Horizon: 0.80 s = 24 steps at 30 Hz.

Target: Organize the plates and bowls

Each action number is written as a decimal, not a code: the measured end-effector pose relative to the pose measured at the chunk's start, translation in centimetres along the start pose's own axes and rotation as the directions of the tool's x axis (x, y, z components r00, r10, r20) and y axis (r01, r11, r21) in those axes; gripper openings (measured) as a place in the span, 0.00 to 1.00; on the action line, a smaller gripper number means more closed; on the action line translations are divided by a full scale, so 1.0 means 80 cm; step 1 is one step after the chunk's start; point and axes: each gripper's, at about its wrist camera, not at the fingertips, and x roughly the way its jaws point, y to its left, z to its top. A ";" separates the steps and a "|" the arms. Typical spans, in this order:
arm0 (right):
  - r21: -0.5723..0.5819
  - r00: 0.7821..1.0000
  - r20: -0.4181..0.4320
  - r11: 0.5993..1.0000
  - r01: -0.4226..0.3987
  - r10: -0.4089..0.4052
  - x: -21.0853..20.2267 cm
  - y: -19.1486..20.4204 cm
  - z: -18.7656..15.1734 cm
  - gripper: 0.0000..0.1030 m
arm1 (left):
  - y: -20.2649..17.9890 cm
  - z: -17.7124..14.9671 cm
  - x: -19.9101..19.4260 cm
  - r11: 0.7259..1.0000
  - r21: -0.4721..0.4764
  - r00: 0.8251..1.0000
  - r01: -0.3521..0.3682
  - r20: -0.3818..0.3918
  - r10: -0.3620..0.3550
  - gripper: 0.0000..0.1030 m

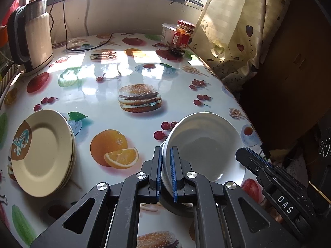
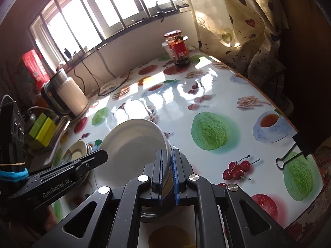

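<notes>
A white bowl (image 1: pixel 206 144) (image 2: pixel 132 144) is held tilted over the fruit-print table (image 1: pixel 128 128), with both grippers on it. My left gripper (image 1: pixel 166 150) is shut on the bowl's left rim, one blue pad inside and one outside. On the opposite rim my right gripper (image 2: pixel 167 152) is shut in the same way. Each view also catches the other gripper reaching the bowl's far rim: the right gripper (image 1: pixel 243 154) and the left gripper (image 2: pixel 102 155). A stack of cream plates (image 1: pixel 41 153) (image 2: pixel 76 150) with a brown patch lies on the table left of the bowl.
A kettle (image 1: pixel 35 39) (image 2: pixel 68 95) with its cable stands at the back left. A red-lidded jar (image 1: pixel 182 37) (image 2: pixel 179 47) and a white cup (image 1: pixel 167 32) stand at the back right by the curtain (image 1: pixel 238 31). A black binder clip (image 2: pixel 293 153) grips the table's right edge.
</notes>
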 end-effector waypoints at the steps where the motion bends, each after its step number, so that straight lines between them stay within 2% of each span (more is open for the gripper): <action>1: 0.005 1.000 -0.003 1.000 0.002 -0.002 0.000 -0.001 0.001 0.09 | -0.001 0.000 0.000 1.000 0.006 1.000 0.001 0.003 -0.001 0.08; 24: 0.012 1.000 -0.015 1.000 -0.002 0.002 0.003 0.000 0.006 0.12 | 0.002 0.000 0.007 1.000 -0.012 1.000 0.006 -0.013 -0.006 0.08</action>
